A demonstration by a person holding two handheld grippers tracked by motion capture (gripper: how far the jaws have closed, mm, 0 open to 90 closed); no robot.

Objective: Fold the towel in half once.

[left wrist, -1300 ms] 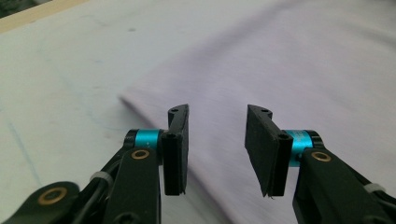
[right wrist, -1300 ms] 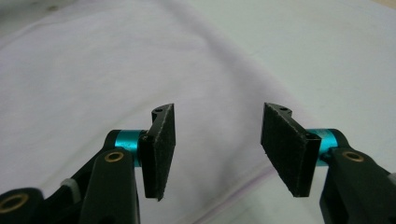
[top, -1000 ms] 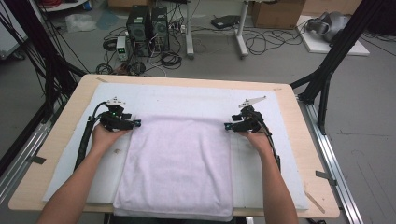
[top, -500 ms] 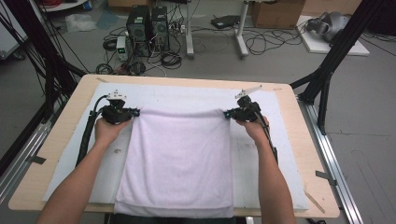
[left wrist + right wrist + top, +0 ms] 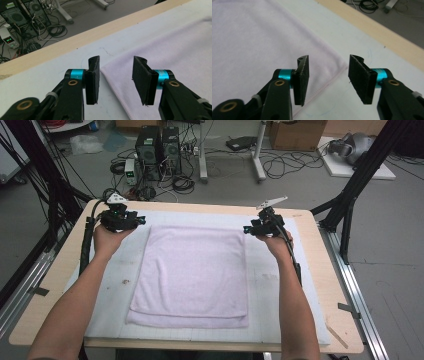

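Observation:
A pale lilac towel (image 5: 195,270) lies flat and folded on the light mat (image 5: 270,285), a second layer peeking out along its near edge. My left gripper (image 5: 136,220) hovers just off the towel's far left corner. In the left gripper view it (image 5: 116,60) is open above that corner of the towel (image 5: 175,45); its jaws have just been opening and hold nothing. My right gripper (image 5: 251,229) hangs by the far right corner. In the right gripper view it (image 5: 329,60) is open above the towel (image 5: 262,37) hem, its jaws also just opened and empty.
The mat covers most of a wooden table (image 5: 330,320). Its far edge (image 5: 75,42) runs close beyond both grippers. Behind it the floor holds computer towers (image 5: 157,147) and loose cables (image 5: 285,167). Black frame struts (image 5: 357,190) stand at both table sides.
Both grippers closed on the towel's far corners, drew that edge away from the person, then let go. They have since risen, and the towel lies flat farther up the mat.

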